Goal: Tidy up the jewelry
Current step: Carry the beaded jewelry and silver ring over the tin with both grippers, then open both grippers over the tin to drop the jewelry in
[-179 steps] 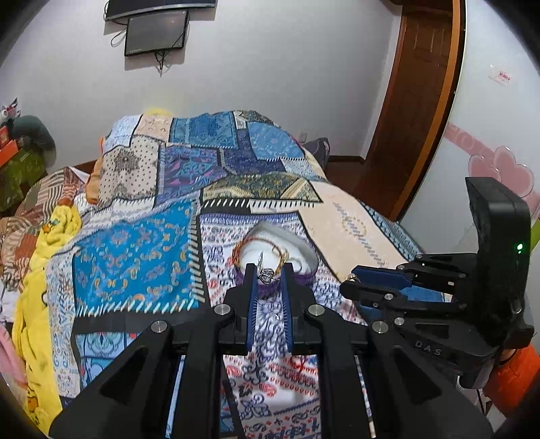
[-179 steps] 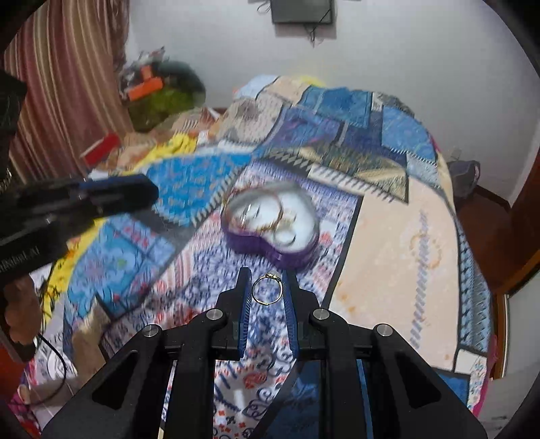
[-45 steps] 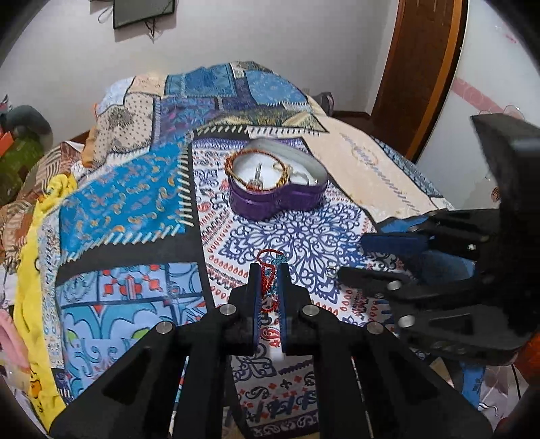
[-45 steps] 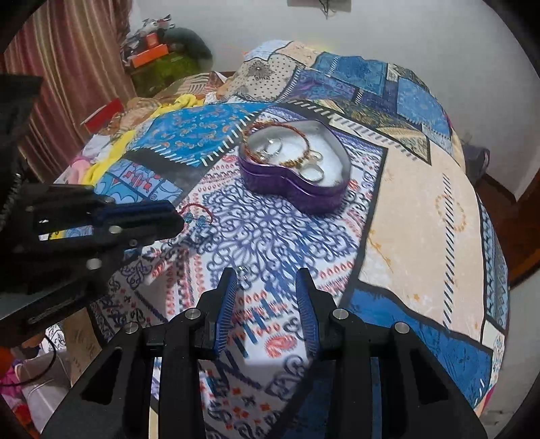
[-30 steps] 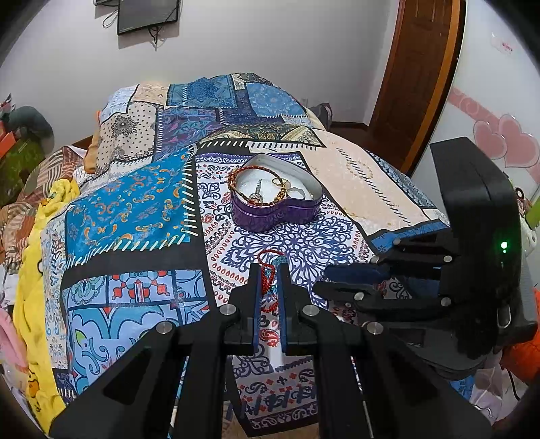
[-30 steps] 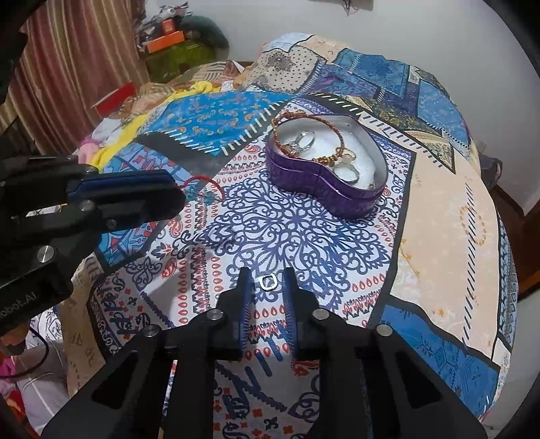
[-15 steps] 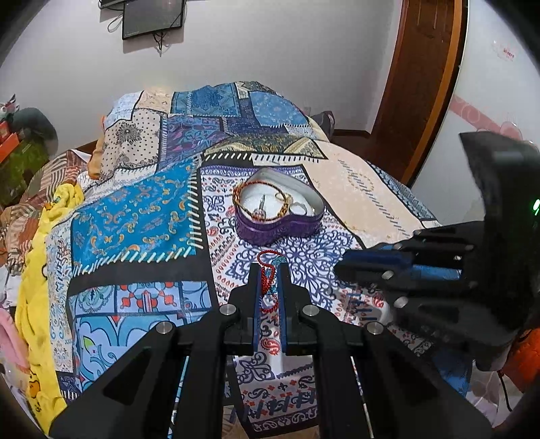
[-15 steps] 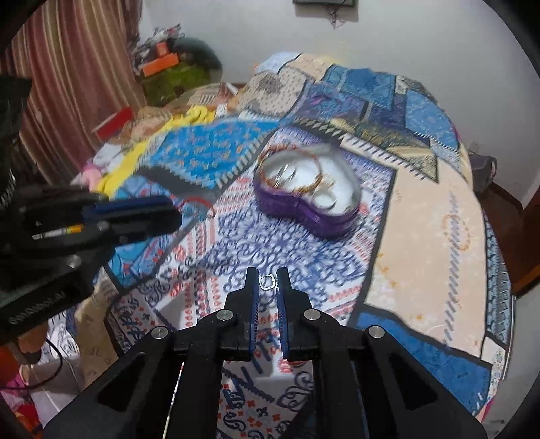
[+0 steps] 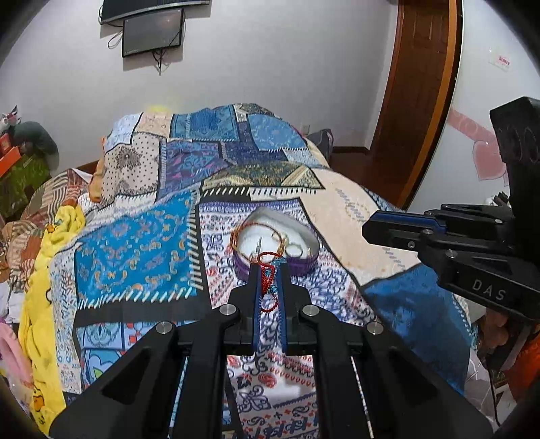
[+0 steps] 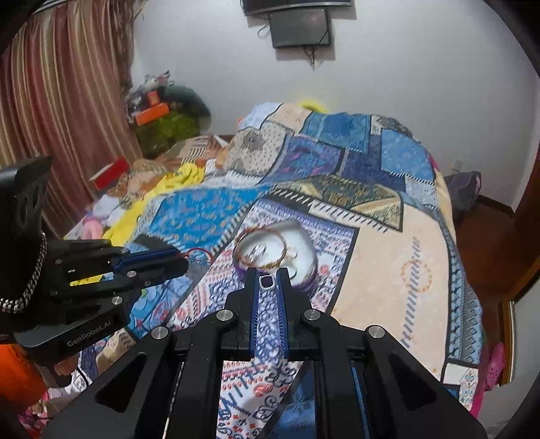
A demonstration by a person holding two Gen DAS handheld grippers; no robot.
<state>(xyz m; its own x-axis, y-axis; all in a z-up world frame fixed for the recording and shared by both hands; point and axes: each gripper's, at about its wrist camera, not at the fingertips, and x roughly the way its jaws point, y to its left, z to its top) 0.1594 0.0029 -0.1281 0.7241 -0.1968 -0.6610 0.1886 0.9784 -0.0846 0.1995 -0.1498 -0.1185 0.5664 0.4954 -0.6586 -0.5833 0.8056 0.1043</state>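
Two grippers are up above the bed, and each one pinches a small piece of jewelry. The left gripper (image 9: 269, 270) squeezes a thin red beaded bracelet (image 9: 267, 282) with a bit of blue on it between its blue finger pads (image 9: 257, 297). The red loop sticks out past the tips and hangs down between the fingers. The right gripper (image 10: 267, 275) squeezes a small silver ring with a square face (image 10: 266, 282) right at its tips.

Just past both sets of fingers sits a purple heart-shaped tin with a white inside (image 10: 312, 274). It rests on the patchwork bedspread of blue, cream and red patterns (image 9: 135, 250). Inside the tin lie a gold and red bangle (image 10: 260, 251) and some silver rings (image 9: 294, 250).

From the left camera, the right gripper (image 9: 369, 228) shows at the right side, near the tin. From the right camera, the left gripper (image 10: 182, 261) shows at the left side with the red loop at its tip.

A yellow blanket (image 9: 44, 277) lies along the bed's left edge. A dark screen (image 9: 152, 32) hangs on the white wall behind.
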